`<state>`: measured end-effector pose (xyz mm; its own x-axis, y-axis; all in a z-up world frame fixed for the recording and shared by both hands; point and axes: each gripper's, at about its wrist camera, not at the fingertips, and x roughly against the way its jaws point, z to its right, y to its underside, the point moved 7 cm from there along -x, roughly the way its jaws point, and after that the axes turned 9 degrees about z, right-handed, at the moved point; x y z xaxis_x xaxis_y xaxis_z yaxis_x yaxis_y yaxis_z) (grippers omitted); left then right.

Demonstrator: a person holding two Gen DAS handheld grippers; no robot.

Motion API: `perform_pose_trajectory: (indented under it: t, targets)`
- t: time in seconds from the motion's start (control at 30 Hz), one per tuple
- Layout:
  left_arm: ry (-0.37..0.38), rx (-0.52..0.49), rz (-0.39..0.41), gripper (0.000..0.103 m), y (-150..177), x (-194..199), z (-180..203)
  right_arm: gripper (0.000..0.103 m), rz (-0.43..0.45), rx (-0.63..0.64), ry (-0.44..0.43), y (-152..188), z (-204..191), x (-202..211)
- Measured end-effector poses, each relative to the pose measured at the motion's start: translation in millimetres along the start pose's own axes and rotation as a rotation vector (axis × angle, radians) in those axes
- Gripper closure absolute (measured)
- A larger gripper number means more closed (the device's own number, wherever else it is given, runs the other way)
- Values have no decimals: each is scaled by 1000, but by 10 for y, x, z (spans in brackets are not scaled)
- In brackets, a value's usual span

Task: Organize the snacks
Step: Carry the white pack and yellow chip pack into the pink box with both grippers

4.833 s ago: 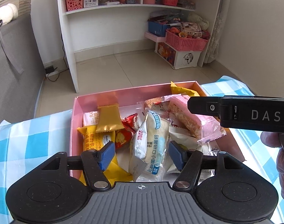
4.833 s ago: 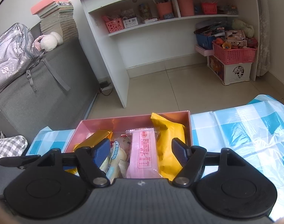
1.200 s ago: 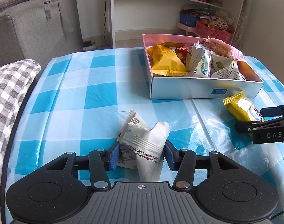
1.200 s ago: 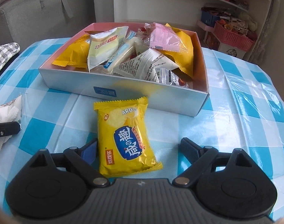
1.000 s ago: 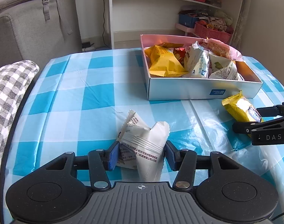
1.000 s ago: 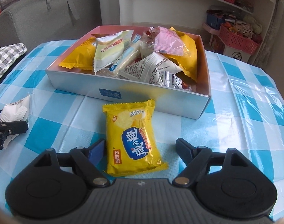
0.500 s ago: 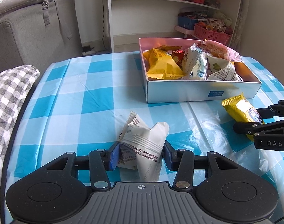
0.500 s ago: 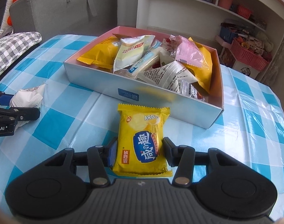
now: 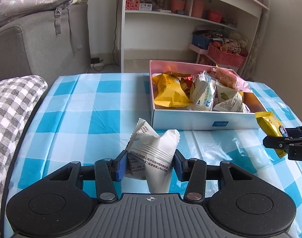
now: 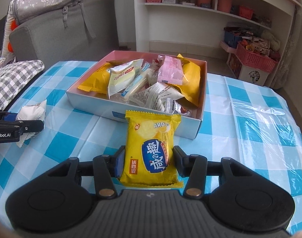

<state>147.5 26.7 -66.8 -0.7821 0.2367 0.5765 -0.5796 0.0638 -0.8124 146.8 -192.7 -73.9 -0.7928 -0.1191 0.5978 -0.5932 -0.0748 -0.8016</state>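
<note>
Left claw (image 9: 149,164) clenched on white packet (image 9: 154,150); right claw (image 10: 149,163) clenched on yellow chip bag (image 10: 151,148), both near snack box (image 10: 131,115).

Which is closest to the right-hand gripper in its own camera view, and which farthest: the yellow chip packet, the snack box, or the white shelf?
1. Yellow chip packet: clamped in the right gripper.
2. Snack box: just beyond, on the table.
3. White shelf: against the far wall.

occluded: lower packets in the snack box (image 10: 200,91) — buried under the top layer | cut off: right gripper (image 9: 286,141) body at the left-wrist frame edge | unreadable: small print on the white packet (image 9: 151,154) — too fine
</note>
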Motion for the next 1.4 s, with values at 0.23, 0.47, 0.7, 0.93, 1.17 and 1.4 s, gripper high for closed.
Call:
perform_pose_trajectory:
  t: [0.23, 0.47, 0.7, 0.93, 1.17, 1.4]
  targets:
    - [-16, -44, 79, 58, -239, -7, 153, 57, 54, -158, 32, -164, 239, -34]
    - [21, -98, 102, 58, -509, -285, 417, 57, 93, -283, 72, -371, 512, -240]
    - [38, -179, 108, 58, -669, -647, 630, 57, 106, -282, 55, -502, 533, -518]
    - [50, -240, 89, 58, -638, -933, 704, 57, 107, -234, 59, -481, 457, -696]
    - [73, -230, 86, 57, -606, -1075, 710, 59, 109, -203, 64, -461, 483, -716]
    - [118, -228, 72, 49, -580, -1089, 711, 58, 105, -176, 61, -478, 447, -709]
